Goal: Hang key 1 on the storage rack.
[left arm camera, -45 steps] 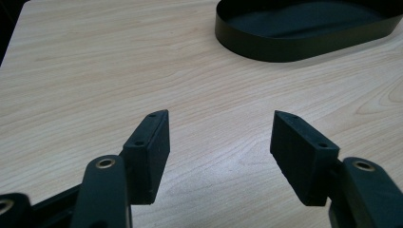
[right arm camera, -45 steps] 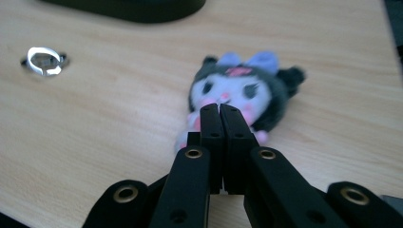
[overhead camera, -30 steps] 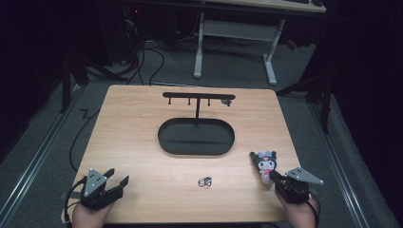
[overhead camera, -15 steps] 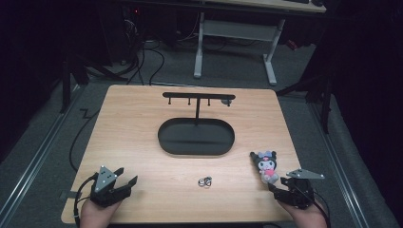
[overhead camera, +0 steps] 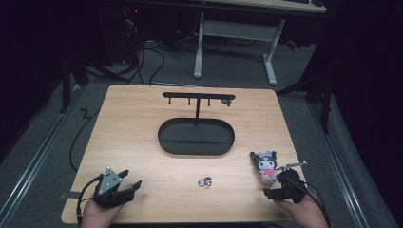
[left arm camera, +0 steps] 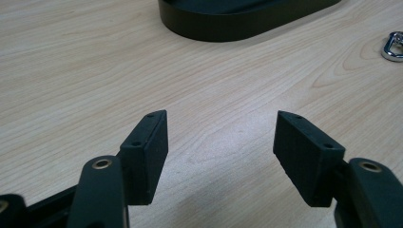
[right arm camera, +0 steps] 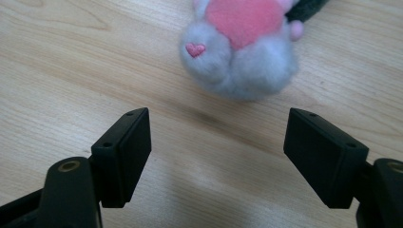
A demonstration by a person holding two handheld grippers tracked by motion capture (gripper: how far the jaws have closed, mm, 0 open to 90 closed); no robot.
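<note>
Right now the right gripper [right arm camera: 216, 159] sits just short of the plush [right arm camera: 244, 45], which lies on the worktop [overhead camera: 142, 128] near its right edge, beside the hand. Its fingers [right arm camera: 126, 152] have just been spreading and stand wide, nothing between them. Closing from here would likely catch only the soft lower fluff, so the toy could slip or roll away. The left gripper [left arm camera: 219, 156] rests spread and empty over bare wood, with the ring [overhead camera: 205, 181] and stand [overhead camera: 196, 137] well apart.
</note>
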